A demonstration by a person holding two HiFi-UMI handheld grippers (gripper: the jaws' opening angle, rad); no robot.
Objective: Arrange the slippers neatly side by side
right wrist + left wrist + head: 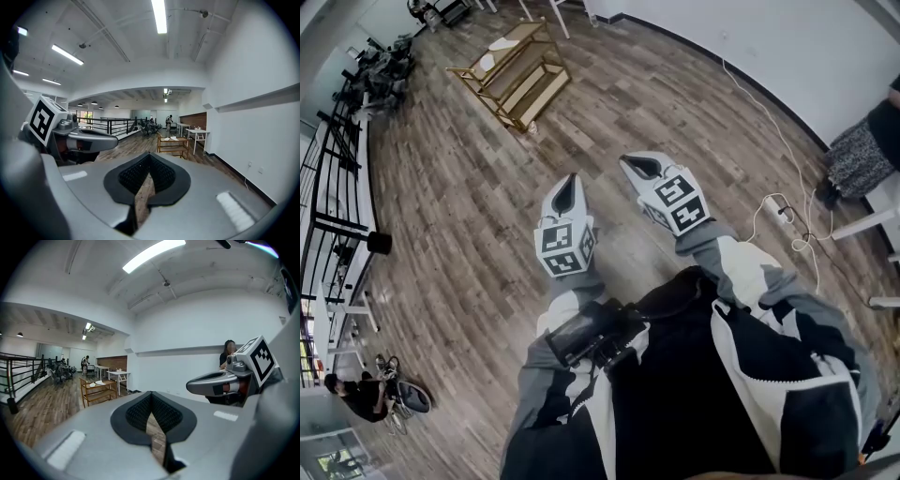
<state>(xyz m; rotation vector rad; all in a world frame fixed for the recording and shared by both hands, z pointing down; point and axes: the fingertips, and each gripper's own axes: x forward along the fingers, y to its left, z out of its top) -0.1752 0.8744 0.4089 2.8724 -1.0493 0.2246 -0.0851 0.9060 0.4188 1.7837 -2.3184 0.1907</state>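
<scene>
My left gripper (567, 180) and right gripper (630, 161) are held side by side above the wooden floor, both shut with nothing between the jaws. In the left gripper view the dark pads (151, 401) meet at the tip, and the right gripper (220, 383) shows beside them. The right gripper (150, 157) looks along the room toward a low wooden rack (172, 144). That rack (514, 67) stands far ahead on the floor. Pale flat things (499, 45) lie on its top shelf; they may be the slippers, too small to tell.
A white cable and a power strip (780, 212) lie on the floor at the right, near a person (862, 150) by the white wall. A black railing (337, 187) runs along the left. White tables (117, 377) stand behind the rack.
</scene>
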